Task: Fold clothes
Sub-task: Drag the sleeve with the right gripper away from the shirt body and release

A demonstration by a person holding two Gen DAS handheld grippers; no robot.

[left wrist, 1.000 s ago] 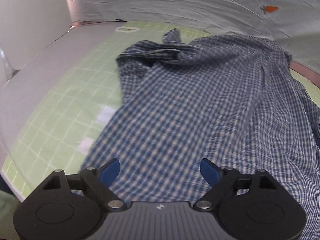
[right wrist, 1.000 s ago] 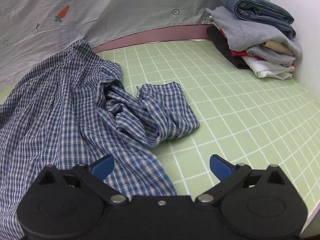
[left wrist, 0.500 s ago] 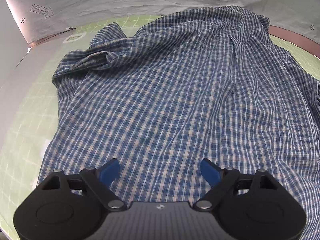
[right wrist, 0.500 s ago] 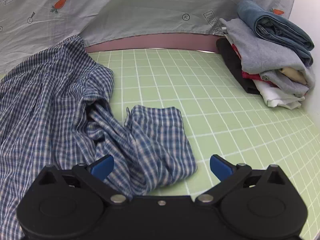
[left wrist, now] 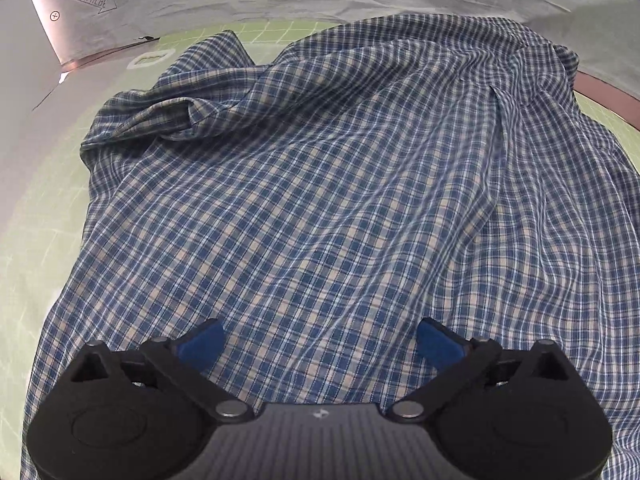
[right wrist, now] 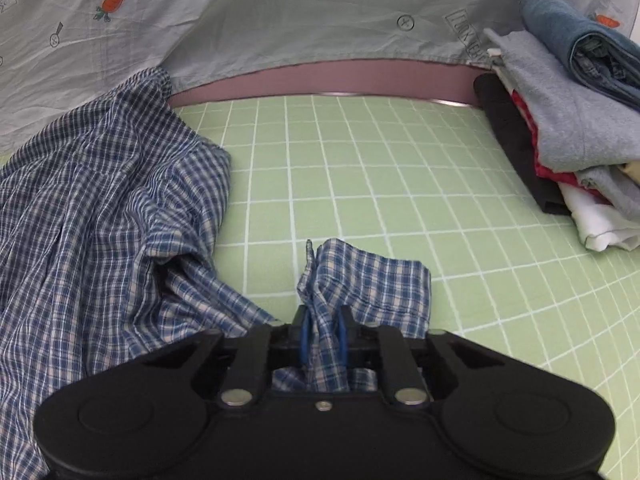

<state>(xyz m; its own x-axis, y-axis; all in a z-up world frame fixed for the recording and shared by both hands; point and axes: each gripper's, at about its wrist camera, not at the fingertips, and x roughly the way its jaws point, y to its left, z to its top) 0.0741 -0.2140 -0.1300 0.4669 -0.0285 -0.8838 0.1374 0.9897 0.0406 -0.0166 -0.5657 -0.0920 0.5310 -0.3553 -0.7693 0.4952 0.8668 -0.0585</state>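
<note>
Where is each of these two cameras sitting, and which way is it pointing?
Left wrist view: rides on the left gripper, looking forward and down over the spread plaid shirt; its open jaws show.
Right wrist view: rides on the right gripper, facing the green grid mat and a stack of folded clothes; its jaws are shut on the shirt's sleeve.
Shared: the plaid shirt, mat and grey printed sheet.

The right gripper [right wrist: 323, 334], whose jaws stood wide apart half a second ago, has now closed them on the bunched cuff end of the plaid shirt's sleeve [right wrist: 362, 284]. The left gripper [left wrist: 320, 338] has come in closer over the plaid shirt [left wrist: 320, 200], so that cloth now fills most of its view and less of the green mat [left wrist: 36, 200] shows beside the shirt.
</note>
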